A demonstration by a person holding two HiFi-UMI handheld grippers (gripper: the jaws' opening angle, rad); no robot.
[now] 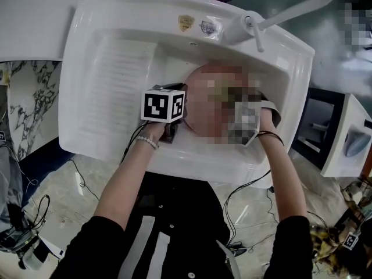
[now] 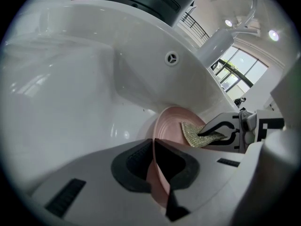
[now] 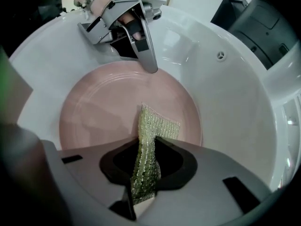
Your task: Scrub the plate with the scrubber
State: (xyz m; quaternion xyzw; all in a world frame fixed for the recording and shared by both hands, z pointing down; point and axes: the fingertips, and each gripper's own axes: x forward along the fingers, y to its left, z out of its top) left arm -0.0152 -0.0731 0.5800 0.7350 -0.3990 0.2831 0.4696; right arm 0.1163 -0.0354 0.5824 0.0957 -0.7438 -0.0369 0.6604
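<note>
A pink plate (image 3: pixel 117 107) lies in the white sink (image 1: pixel 104 68). My left gripper (image 2: pixel 154 147) is shut on the plate's rim (image 2: pixel 153 173), which runs edge-on between its jaws; from the other side it (image 3: pixel 151 68) shows at the plate's far edge. My right gripper (image 3: pixel 141 161) is shut on a yellow-green mesh scrubber (image 3: pixel 148 140), whose free end rests on the plate's face. In the left gripper view the scrubber (image 2: pixel 195 134) lies on the plate (image 2: pixel 171 124) under the right gripper (image 2: pixel 221 134). In the head view the plate (image 1: pixel 200 106) is partly under a mosaic patch.
A washboard slope (image 1: pixel 116 80) fills the sink's left side. The tap (image 1: pixel 256 25) stands at the back rim, its spout reaching right. An overflow hole (image 3: pixel 220 55) sits in the sink wall. Cables (image 1: pixel 250 190) trail on the marble floor below.
</note>
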